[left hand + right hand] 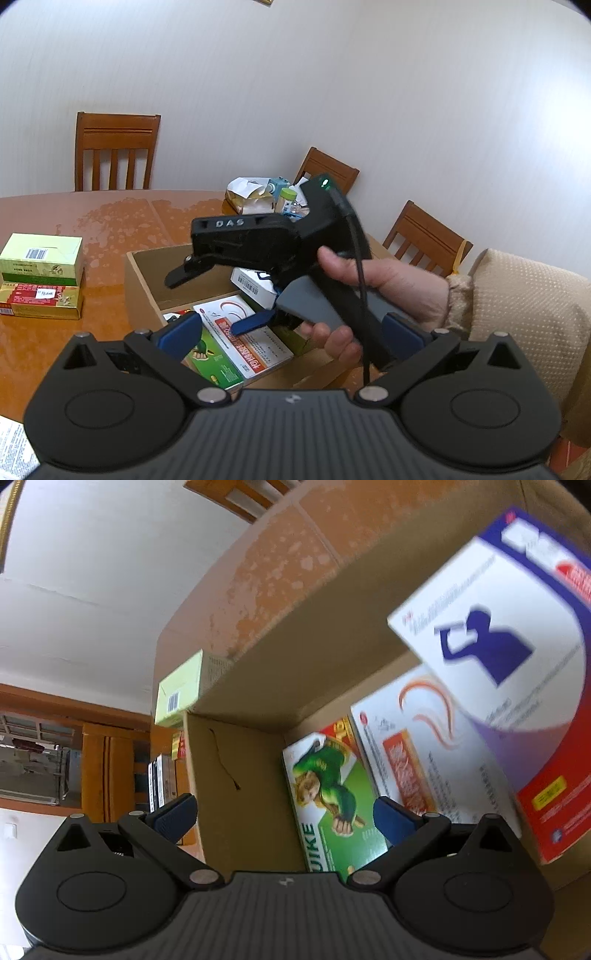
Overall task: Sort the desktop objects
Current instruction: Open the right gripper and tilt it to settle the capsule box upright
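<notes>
Taking the cardboard box (142, 284) as landmark: far left of it on the glossy wooden table (110, 221) sits a pale green carton (42, 258) with a barcode, stacked on a gold-and-red carton (40, 301). The box itself is plain brown corrugated card, open-topped and rectangular. Inside, lying flat, are a green packet (332, 794) picturing a figure in green and lettered "UIKE" along one edge, and just right of it a white packet (402, 746) with orange swirls and a red label whose writing is too blurred to read. To the right, inside the box, a larger white, purple and red packet (517, 672) with a dark blue silhouette of a drinking figure sits tilted, apart from the gripper; its small print is blurred. The left gripper (291, 328) hovers over the near edge of the box, its blue pads spread wide and holding nothing. The right gripper (284, 816), black plastic embossed "DAS", is held by a hand (380, 284) in a knitted beige sleeve (524, 306) above the box, its fingers also wide apart and empty. Behind the box lies a heap of bags and a small jar (288, 197).
</notes>
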Motion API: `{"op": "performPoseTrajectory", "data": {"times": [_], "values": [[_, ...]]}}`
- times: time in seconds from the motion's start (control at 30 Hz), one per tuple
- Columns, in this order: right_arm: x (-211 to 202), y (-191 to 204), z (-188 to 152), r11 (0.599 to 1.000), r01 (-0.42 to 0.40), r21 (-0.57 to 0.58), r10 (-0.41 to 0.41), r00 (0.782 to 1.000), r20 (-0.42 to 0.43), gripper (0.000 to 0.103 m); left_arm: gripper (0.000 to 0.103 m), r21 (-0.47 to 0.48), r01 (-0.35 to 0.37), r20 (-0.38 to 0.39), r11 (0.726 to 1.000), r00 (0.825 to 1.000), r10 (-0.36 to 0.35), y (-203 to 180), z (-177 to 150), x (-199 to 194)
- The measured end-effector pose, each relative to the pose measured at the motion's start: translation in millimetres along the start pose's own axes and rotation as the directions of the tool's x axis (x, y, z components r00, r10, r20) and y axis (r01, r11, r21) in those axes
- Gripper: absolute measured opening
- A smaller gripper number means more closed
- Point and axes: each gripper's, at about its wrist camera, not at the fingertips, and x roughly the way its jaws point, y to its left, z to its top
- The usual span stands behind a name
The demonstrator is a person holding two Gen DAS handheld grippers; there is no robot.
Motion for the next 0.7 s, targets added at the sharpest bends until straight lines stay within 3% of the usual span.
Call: {"op": "performPoseTrajectory", "data": {"times": [0.13,0.43,0.53,0.7], "values": [[-15.2,-0.8,8.1,0.999,0.023,-0.025,-0.021,0.998,0.062,0.103,0.103,-0.008,-0.007,0.001,1.000,1.000,0.007,0.7,-0.2,1.7],[-22.1,-11.2,19.1,0.999,0.050,-0.006,-0.049,0.992,0.118,0.103,0.103,-0.006,-0.017,-0.012,1.000,1.000,0.017,-1.9,-2.3,7.6],[-22.9,-6.8,19.3,0.995,0.096,-0.031,-0.091,0.987,0.133,0.103,0.103,-0.008,-0.022,-0.013,1.000,1.000,0.022,-2.4,-2.3,8.7],[-35.4,8.4,14.1,0.991,0.090,-0.099,-0.076,0.987,0.142,0.103,0.103,-0.012,-0.027,-0.011,1.000,1.000,0.027,-2.9,-3.1,10.3]]}}
